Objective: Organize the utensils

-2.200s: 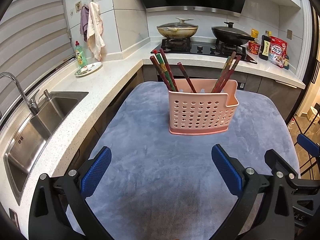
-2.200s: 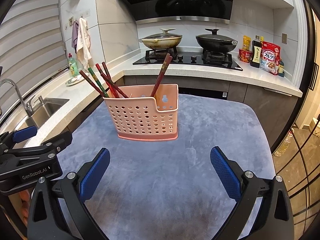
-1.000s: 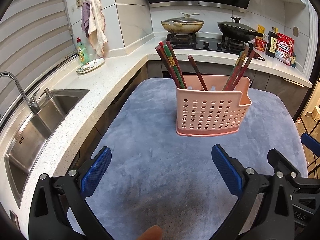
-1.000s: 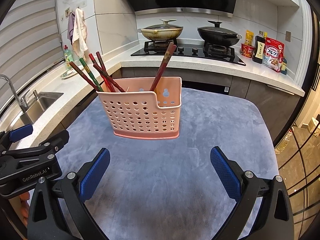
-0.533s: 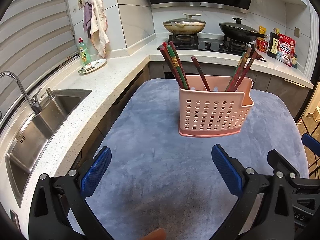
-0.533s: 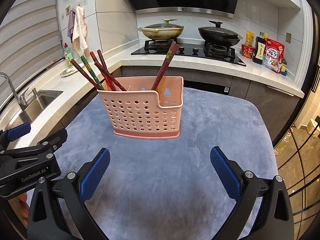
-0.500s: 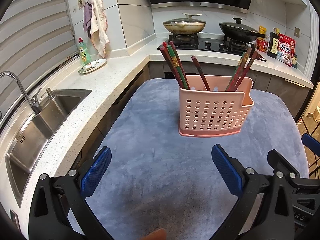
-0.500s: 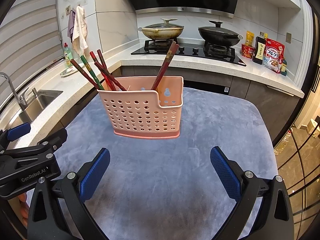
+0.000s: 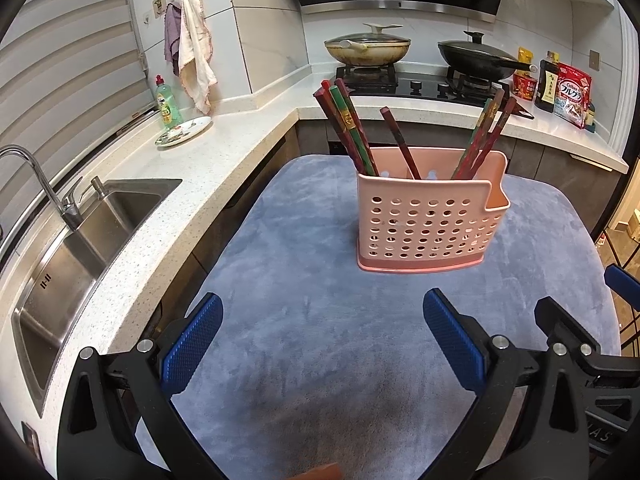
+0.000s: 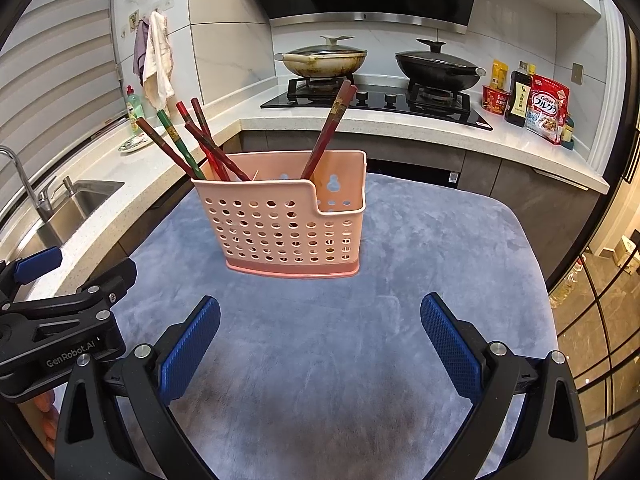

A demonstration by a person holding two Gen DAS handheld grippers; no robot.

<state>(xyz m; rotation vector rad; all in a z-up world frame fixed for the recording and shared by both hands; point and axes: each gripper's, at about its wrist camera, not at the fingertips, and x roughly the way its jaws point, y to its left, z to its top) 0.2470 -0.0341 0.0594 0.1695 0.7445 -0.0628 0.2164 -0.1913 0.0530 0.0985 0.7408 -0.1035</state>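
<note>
Since 2.2 s ago you closed slightly on the pink holder (image 9: 430,224); chopsticks (image 10: 326,132) stand inside, both grippers (image 9: 322,340) (image 10: 320,340) wide open, empty; stage undeterminable.

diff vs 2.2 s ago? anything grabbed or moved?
Nothing grabbed or released. Both cameras have eased closer: the pink basket now looks a bit larger and sits further right in the left wrist view. Left gripper and right gripper are open and empty, as before. The chopsticks stand in the same compartments, and the basket is in the same place on the grey mat.
</note>
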